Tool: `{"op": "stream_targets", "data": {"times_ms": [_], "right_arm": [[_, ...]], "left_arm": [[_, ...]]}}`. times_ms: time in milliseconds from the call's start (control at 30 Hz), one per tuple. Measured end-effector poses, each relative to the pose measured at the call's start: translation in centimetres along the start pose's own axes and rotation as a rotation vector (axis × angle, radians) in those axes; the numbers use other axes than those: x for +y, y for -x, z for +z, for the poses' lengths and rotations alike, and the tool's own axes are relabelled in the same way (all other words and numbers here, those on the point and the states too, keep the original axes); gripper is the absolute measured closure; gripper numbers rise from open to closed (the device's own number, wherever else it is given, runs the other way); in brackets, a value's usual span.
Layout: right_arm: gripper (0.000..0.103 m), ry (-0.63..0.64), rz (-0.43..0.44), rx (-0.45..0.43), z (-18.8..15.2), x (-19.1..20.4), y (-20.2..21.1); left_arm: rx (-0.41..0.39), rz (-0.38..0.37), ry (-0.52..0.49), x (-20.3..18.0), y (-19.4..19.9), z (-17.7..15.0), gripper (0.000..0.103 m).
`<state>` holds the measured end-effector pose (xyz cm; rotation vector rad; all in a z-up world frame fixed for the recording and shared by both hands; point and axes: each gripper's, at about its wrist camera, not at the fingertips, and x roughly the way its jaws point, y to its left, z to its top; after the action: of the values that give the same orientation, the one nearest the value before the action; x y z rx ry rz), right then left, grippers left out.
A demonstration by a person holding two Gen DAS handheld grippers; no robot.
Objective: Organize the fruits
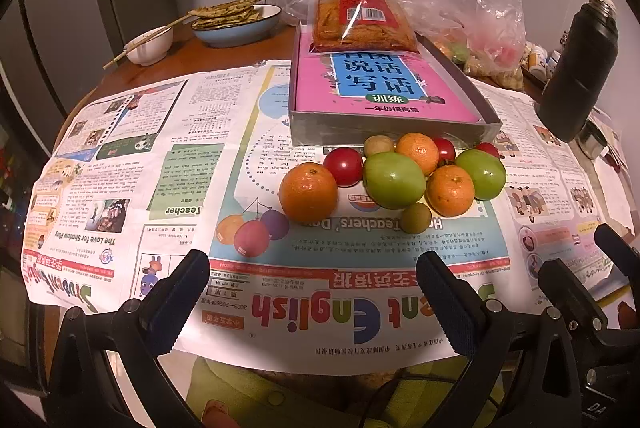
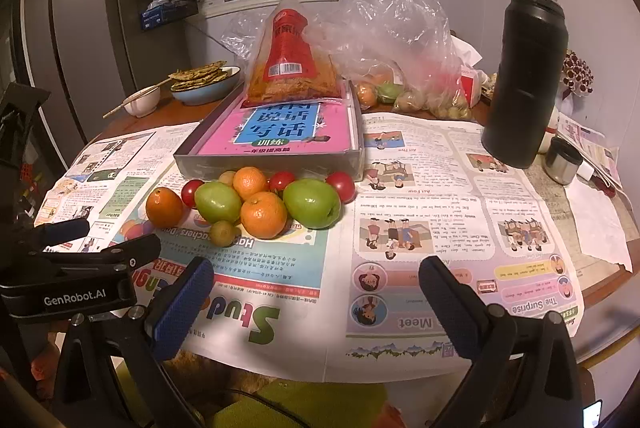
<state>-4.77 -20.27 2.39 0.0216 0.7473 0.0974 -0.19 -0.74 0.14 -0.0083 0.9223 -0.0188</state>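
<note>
A cluster of fruit lies on the newspaper in front of a shallow grey box [image 1: 392, 133] [image 2: 272, 163]. It holds three oranges, the leftmost one [image 1: 308, 191] [image 2: 164, 207] a little apart, two green apples [image 1: 394, 179] [image 2: 312, 203], several small red tomatoes [image 1: 343, 165] [image 2: 341, 185] and small brown-green fruits [image 1: 415, 218] [image 2: 223, 232]. My left gripper [image 1: 312, 282] stands open over the near newspaper, short of the fruit, with nothing between its fingers. My right gripper [image 2: 316, 286] is open too, empty, to the right of the left one.
The box holds a pink book [image 1: 384, 91] with a snack bag [image 1: 356, 3] on it. A black flask [image 2: 524, 75] stands at right, plastic bags [image 2: 400, 67] of produce behind. Bowls with chopsticks [image 1: 148, 43] and flatbread [image 1: 236, 23] sit far left. The table edge is near me.
</note>
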Motion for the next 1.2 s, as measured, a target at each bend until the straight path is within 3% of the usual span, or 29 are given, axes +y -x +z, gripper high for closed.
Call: {"op": "stream_targets", "data": {"times_ms": [1200], "right_arm": [[0.0,0.006,0.023,0.014,-0.2,0.26,-0.21]], "left_arm": [[0.0,-0.004,-0.024,-0.61,0.26,-0.23,0.0]]}}
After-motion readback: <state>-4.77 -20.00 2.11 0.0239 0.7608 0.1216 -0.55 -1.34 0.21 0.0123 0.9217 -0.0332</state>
